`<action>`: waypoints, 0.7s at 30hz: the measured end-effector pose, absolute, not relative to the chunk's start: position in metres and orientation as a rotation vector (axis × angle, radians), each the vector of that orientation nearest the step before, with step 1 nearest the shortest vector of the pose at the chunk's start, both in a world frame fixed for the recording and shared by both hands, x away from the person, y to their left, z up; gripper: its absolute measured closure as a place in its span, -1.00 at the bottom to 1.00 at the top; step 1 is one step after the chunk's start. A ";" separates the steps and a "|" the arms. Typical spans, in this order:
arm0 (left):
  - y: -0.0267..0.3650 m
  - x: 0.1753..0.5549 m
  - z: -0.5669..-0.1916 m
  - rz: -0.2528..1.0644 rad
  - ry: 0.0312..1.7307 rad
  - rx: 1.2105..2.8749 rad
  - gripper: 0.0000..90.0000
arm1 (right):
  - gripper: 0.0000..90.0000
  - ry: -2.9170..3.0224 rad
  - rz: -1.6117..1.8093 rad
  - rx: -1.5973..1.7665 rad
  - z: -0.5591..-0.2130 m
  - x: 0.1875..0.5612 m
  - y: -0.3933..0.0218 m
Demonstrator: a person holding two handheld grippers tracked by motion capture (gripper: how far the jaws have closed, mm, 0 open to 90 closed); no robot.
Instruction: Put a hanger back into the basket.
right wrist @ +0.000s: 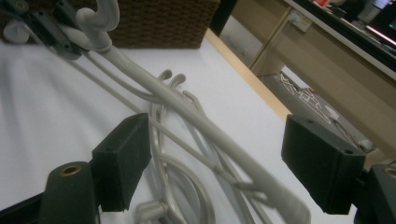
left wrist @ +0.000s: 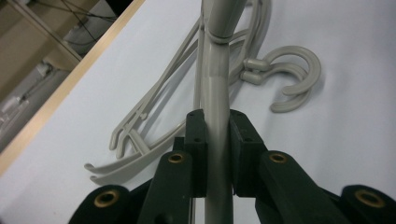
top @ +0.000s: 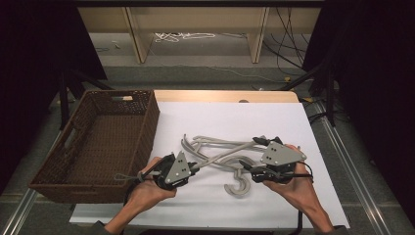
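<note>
Nearest the lens, in the left gripper view: two black jaws of the left gripper [left wrist: 217,140] pressed together on the arm of a grey plastic hanger [left wrist: 215,88], bar running straight out between the pads and away from the tool. Beyond the jaw tips, more grey hangers [left wrist: 140,140] flat on the white sheet [left wrist: 345,140], thin ends fanned off to the tool's left, big open hooks [left wrist: 296,77] curled off to its right. Seen from the high view, same left gripper [top: 195,168] at the left of the sheet, held in the left hand [top: 147,188], clamped on the near end of the hanger [top: 220,157]. Just left of that tool, a brown wicker basket [top: 147,127], standing with nothing visible inside. Between the two tools, the loose tangle of hangers [top: 210,144], one hook [top: 238,188] lying nearer the person. Farther right, the right gripper [top: 248,155] in the right hand [top: 293,183], at the other end of the same long bar. From the right gripper view, jaws of the right gripper [right wrist: 224,158] wide apart, pads clear of the bar, hanger [right wrist: 196,116] passing between them untouched and slanting away toward the far left gripper [right wrist: 46,28]. Wooden table edge [right wrist: 252,79] off to that tool's right.
</note>
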State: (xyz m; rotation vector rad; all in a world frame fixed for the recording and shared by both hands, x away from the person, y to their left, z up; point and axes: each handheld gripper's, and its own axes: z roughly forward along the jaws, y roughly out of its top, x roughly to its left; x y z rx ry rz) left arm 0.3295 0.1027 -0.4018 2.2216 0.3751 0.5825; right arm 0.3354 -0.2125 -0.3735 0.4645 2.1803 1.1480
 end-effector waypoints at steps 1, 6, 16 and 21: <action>0.106 0.332 -0.401 0.567 0.409 2.206 0.77 | -0.45 2.173 1.162 0.480 -0.374 0.335 -0.214; 0.114 0.337 -0.399 0.522 0.473 2.174 0.77 | -0.50 2.131 1.226 0.560 -0.381 0.330 -0.219; 0.130 0.343 -0.389 0.446 0.602 2.064 0.77 | -0.54 2.091 1.283 0.673 -0.400 0.329 -0.223; 0.139 0.345 -0.384 0.373 0.657 2.003 0.77 | -0.55 2.108 1.282 0.700 -0.407 0.327 -0.223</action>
